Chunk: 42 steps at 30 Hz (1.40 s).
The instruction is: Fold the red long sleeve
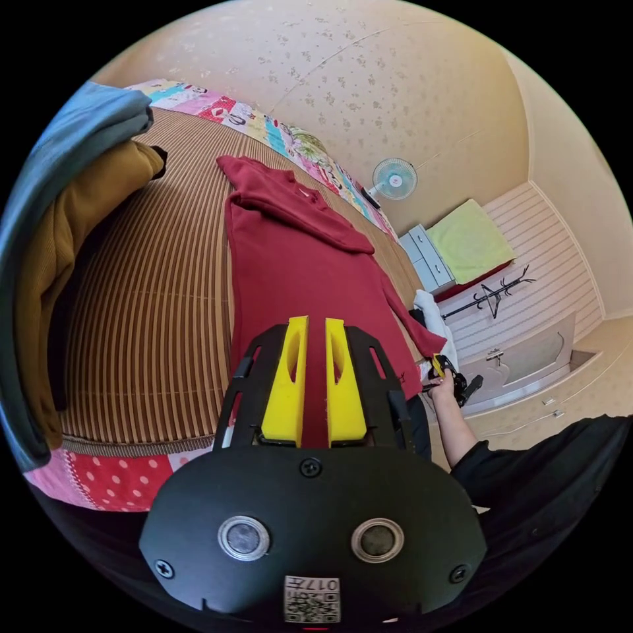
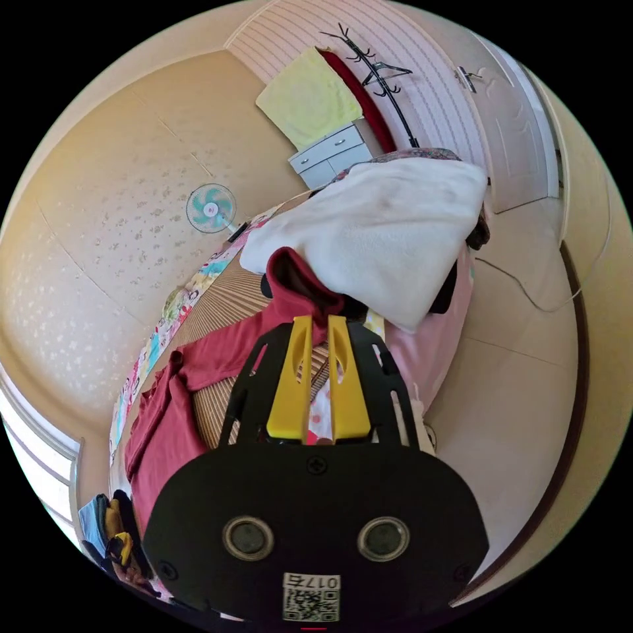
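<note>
Red long sleeve spread flat on the striped mat ahead of my left claw, jaws nearly closed over its hem, grip uncertain; my right claw pinches the cuff; soft, light, limp, best held at edges.

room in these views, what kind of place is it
Most likely a bedroom in a home. A bed with a striped mat and patchwork quilt holds the red long sleeve; a standing fan, a drawer chest and a coat rack line the walls.
</note>
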Motion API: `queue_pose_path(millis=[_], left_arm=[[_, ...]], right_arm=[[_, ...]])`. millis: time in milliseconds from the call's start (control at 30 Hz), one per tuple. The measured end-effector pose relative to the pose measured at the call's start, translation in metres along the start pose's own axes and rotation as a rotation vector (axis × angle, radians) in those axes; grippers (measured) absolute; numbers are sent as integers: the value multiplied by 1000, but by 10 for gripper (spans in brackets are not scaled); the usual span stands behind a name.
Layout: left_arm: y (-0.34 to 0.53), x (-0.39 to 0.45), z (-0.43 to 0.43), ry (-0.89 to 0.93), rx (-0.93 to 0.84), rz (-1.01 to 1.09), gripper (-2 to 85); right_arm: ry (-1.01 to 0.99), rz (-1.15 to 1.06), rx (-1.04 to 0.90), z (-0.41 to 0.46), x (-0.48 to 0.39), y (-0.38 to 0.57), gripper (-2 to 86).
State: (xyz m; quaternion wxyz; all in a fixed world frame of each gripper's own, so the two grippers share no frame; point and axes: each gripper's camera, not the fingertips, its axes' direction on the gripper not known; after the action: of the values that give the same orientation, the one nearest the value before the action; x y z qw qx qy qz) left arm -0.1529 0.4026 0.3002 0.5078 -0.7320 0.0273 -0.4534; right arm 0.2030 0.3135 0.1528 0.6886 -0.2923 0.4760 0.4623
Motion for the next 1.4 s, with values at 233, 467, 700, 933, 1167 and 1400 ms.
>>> queue_pose_path(millis=[233, 467, 700, 933, 1167, 1400], left_arm=[[1, 17, -4, 22, 10, 9, 51], [14, 47, -13, -11, 17, 24, 52], [33, 70, -14, -21, -17, 7, 51], [34, 72, -26, -91, -21, 21, 59], [20, 48, -39, -133, -17, 4, 79], [41, 33, -56, -111, -110, 12, 101]], right_arm=[[-376, -159, 155, -44, -168, -54, 28], [-1017, -617, -51, -60, -432, -3, 28], [-885, -862, -772, 57, -498, 265, 24], [-931, -832, -833, 19, -430, 271, 21], [-754, -810, -620, -74, -268, 127, 22], [-378, -688, -702, -107, -159, 28, 30]])
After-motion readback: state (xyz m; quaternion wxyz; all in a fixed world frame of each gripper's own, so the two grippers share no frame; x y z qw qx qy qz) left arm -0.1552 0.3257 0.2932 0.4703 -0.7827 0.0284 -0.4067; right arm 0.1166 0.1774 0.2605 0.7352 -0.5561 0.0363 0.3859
